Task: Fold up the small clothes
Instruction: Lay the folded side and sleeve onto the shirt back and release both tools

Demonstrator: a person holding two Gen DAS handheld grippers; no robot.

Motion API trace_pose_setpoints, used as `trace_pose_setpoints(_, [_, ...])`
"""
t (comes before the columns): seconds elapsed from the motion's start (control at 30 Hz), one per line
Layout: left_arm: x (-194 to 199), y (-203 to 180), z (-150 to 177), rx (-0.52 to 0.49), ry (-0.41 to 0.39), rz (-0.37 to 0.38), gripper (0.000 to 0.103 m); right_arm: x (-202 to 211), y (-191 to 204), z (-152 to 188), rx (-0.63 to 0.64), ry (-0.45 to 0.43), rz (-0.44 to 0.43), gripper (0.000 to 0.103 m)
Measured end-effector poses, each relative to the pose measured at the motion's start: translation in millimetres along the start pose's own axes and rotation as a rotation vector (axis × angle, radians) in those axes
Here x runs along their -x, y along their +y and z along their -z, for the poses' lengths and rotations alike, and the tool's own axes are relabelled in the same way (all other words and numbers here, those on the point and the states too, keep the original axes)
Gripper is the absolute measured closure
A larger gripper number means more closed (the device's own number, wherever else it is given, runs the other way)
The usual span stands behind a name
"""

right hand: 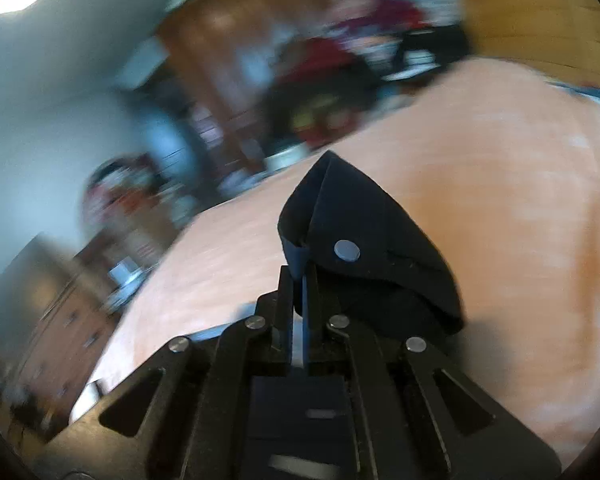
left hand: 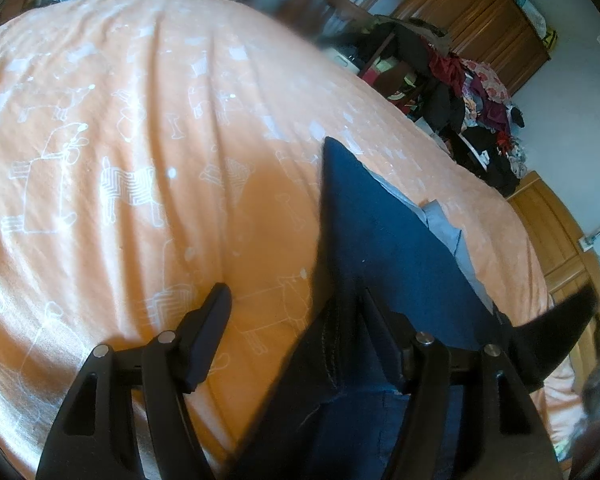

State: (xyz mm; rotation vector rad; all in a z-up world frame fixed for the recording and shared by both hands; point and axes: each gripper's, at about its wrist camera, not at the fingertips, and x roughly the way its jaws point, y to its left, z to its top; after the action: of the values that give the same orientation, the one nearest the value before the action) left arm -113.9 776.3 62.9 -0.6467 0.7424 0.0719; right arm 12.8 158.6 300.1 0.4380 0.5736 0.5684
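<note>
Left tool [left hand: 296,312] stood wide, holding nothing; the dark garment [left hand: 384,248] draped over its right finger and onto the bed [left hand: 120,140]. Right tool [right hand: 298,276] was pinched narrow on the garment's edge [right hand: 340,216], lifted above the bed. Judgement: the left should take a matching edge before folding. Open bedding lay left; the bed's edge and clutter [left hand: 476,92] lay right.

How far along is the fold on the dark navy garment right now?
Early. Done: the right gripper is shut on a corner of the dark navy fabric garment, near its silver snap button. In hand: the left gripper is open, the garment draped over one finger above the orange printed bedsheet. Left: no finished fold shows; the garment is not lying flat.
</note>
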Motion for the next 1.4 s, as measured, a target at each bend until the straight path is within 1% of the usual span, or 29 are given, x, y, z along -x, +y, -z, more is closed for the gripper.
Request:
trace_pose_setpoints(0.03, [0.7, 1.0, 0.1, 0.004, -0.001, 0.008, 0.032, -21.2, 28.7, 5.6, 0.025, 0.027, -0.042, 0.1])
trace_pose_setpoints(0.13, [2.8, 4.1, 0.6, 0.014, -0.005, 0.035, 0.031, -85.3, 94.4, 28.8, 0.072, 0.118, -0.123, 0.101])
trace_pose_setpoints(0.2, [4.4, 6.2, 1.2, 0.021, -0.008, 0.052, 0.03, -132.0, 136.2, 53.0, 0.108, 0.19, -0.159, 0.101])
trace_pose_setpoints(0.27, [5.2, 6.8, 2.0, 0.022, -0.008, 0.064, 0.029, -175.3, 172.4, 86.9, 0.141, 0.266, -0.181, 0.101])
trace_pose_setpoints(0.3, [5.4, 6.9, 2.2, 0.02, -0.006, 0.071, 0.028, -190.7, 178.7, 95.7, 0.139, 0.291, -0.188, 0.101])
trace_pose_setpoints(0.37, [5.8, 6.7, 2.7, 0.015, -0.004, 0.08, 0.025, -223.0, 196.5, 126.2, 0.142, 0.353, -0.193, 0.101])
trace_pose_setpoints(0.43, [6.5, 7.0, 3.0, 0.014, -0.005, 0.088, 0.024, -244.3, 199.7, 148.6, 0.145, 0.397, -0.193, 0.101])
trace_pose_setpoints(0.47, [7.3, 7.7, 3.1, 0.017, -0.007, 0.093, 0.024, -254.7, 198.7, 154.3, 0.142, 0.415, -0.203, 0.101])
trace_pose_setpoints(0.53, [8.0, 9.7, 3.1, 0.021, -0.009, 0.103, 0.024, -266.6, 201.1, 169.4, 0.149, 0.446, -0.204, 0.1])
trace_pose_setpoints(0.6, [8.9, 11.2, 2.9, 0.023, -0.01, 0.109, 0.023, -273.5, 197.2, 177.7, 0.144, 0.483, -0.233, 0.098])
trace_pose_setpoints(0.63, [10.3, 13.7, 2.9, 0.023, -0.01, 0.111, 0.023, -278.5, 198.9, 183.1, 0.147, 0.517, -0.252, 0.096])
trace_pose_setpoints(0.67, [11.1, 13.9, 3.3, 0.024, -0.011, 0.112, 0.023, -279.6, 201.1, 185.8, 0.152, 0.543, -0.263, 0.086])
trace_pose_setpoints(0.7, [11.4, 13.3, 3.6, 0.025, -0.013, 0.115, 0.023, -278.6, 200.9, 185.3, 0.159, 0.547, -0.264, 0.067])
trace_pose_setpoints(0.73, [12.3, 14.2, 4.3, 0.027, -0.014, 0.118, 0.023, -275.7, 198.3, 184.9, 0.159, 0.535, -0.268, 0.06])
trace_pose_setpoints(0.77, [13.3, 14.9, 4.5, 0.03, -0.016, 0.12, 0.023, -267.3, 196.2, 178.6, 0.148, 0.504, -0.294, 0.055])
trace_pose_setpoints(0.83, [14.7, 15.5, 4.6, 0.032, -0.021, 0.125, 0.023, -258.1, 186.9, 171.6, 0.121, 0.465, -0.318, 0.056])
trace_pose_setpoints(0.9, [16.0, 15.5, 5.7, 0.037, -0.024, 0.128, 0.023, -260.0, 175.8, 171.5, 0.097, 0.454, -0.299, 0.064])
trace_pose_setpoints(0.93, [16.6, 16.0, 6.1, 0.037, -0.025, 0.128, 0.023, -267.4, 168.6, 176.0, 0.082, 0.48, -0.265, 0.067])
trace_pose_setpoints(0.97, [17.3, 16.3, 6.7, 0.037, -0.025, 0.128, 0.023, -276.8, 164.4, 183.7, 0.077, 0.507, -0.244, 0.075])
trace_pose_setpoints(1.0, [18.0, 16.7, 7.3, 0.037, -0.025, 0.128, 0.023, -285.4, 161.4, 192.4, 0.081, 0.535, -0.229, 0.076])
trace_pose_setpoints(1.07, [17.4, 16.1, 7.3, 0.036, -0.022, 0.125, 0.023, -311.7, 156.0, 222.8, 0.095, 0.682, -0.19, 0.079])
trace_pose_setpoints(1.13, [17.8, 17.6, 6.7, 0.032, -0.015, 0.117, 0.023, -302.8, 157.0, 218.5, 0.095, 0.644, -0.18, 0.08])
trace_pose_setpoints(1.17, [18.0, 17.4, 6.6, 0.03, -0.01, 0.113, 0.023, -293.2, 157.5, 211.1, 0.071, 0.632, -0.17, 0.077])
trace_pose_setpoints(1.2, [18.1, 16.7, 6.5, 0.029, -0.006, 0.112, 0.023, -284.0, 157.7, 205.4, 0.058, 0.616, -0.178, 0.07])
trace_pose_setpoints(1.23, [18.8, 16.9, 6.3, 0.032, -0.001, 0.112, 0.023, -266.4, 157.8, 196.7, 0.06, 0.583, -0.192, 0.067])
trace_pose_setpoints(1.27, [20.4, 17.3, 5.5, 0.037, 0.011, 0.108, 0.023, -241.2, 155.6, 187.1, 0.076, 0.537, -0.19, 0.063])
trace_pose_setpoints(1.33, [23.4, 12.8, 3.9, 0.041, 0.045, 0.094, 0.023, -190.4, 139.4, 175.4, 0.083, 0.477, -0.181, 0.059])
trace_pose_setpoints(1.37, [29.1, 8.9, 3.2, 0.031, 0.069, 0.075, 0.023, -166.9, 127.9, 173.2, 0.089, 0.456, -0.161, 0.058])
trace_pose_setpoints(1.4, [36.5, 3.2, 4.0, 0.008, 0.083, 0.051, 0.024, -131.8, 109.9, 173.7, 0.113, 0.429, -0.082, 0.057])
